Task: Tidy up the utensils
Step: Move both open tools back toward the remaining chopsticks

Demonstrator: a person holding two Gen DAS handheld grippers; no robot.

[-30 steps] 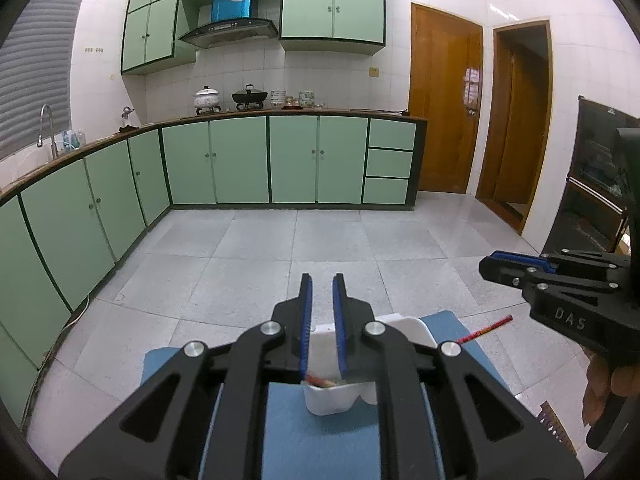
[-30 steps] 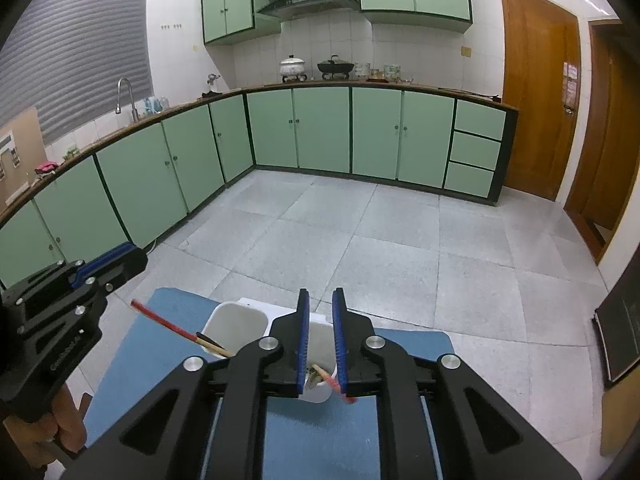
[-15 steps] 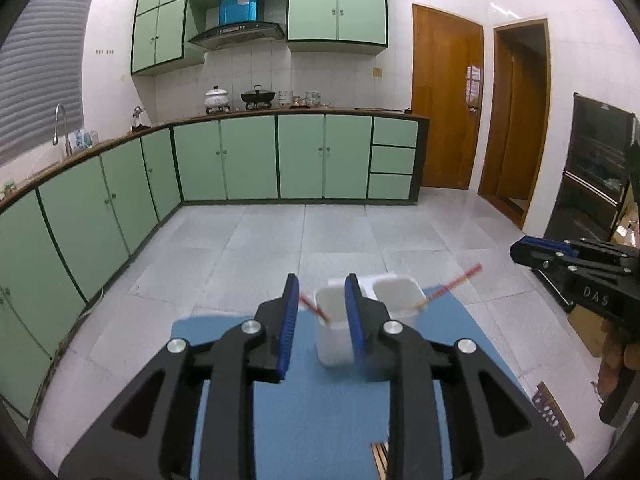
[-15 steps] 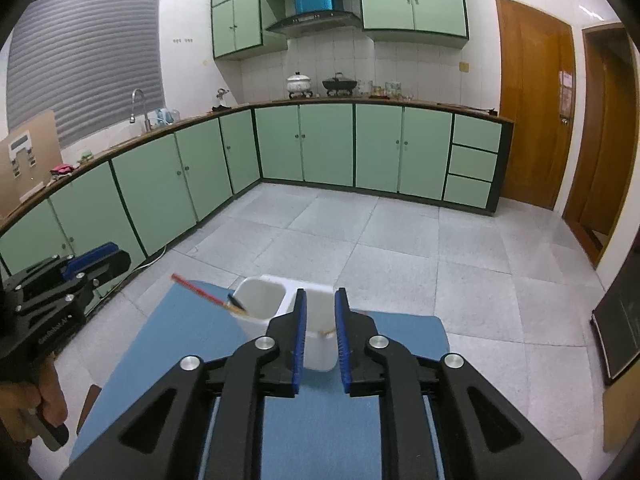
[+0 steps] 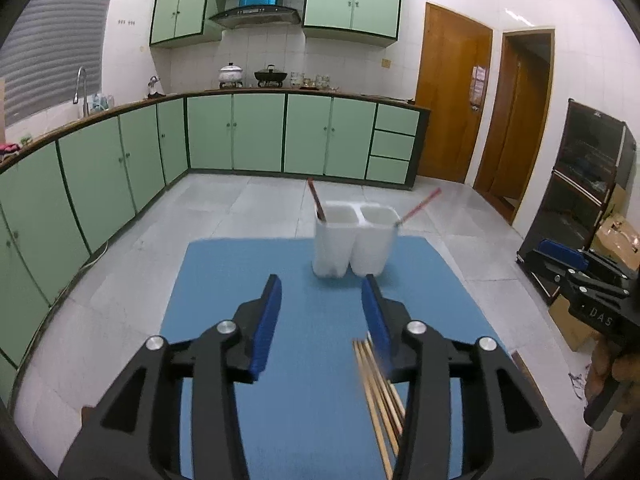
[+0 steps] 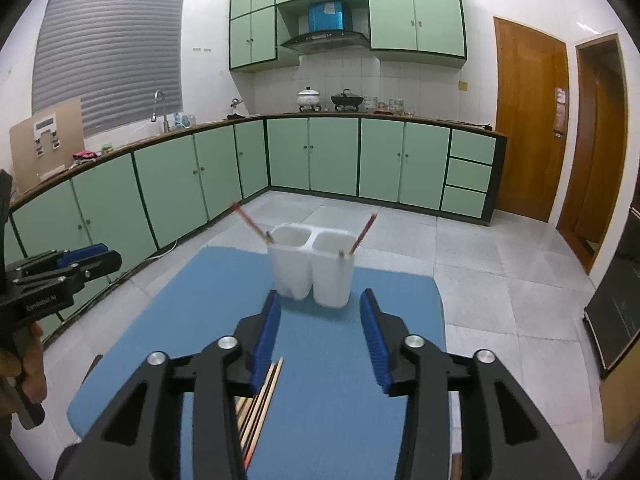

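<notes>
"DAS" in pale letters on the black side of the right gripper (image 5: 560,258), seen at the right edge of the left wrist view. Pale lettering on the side of the left gripper (image 6: 90,258), at the left edge of the right wrist view, too small to read. Paper on the brown door (image 5: 452,92): print unreadable.

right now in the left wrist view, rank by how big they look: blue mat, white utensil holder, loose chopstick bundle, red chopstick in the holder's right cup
1. blue mat
2. white utensil holder
3. loose chopstick bundle: partly hidden by the left gripper and close to the camera, so its place against the holder is unsure
4. red chopstick
</notes>
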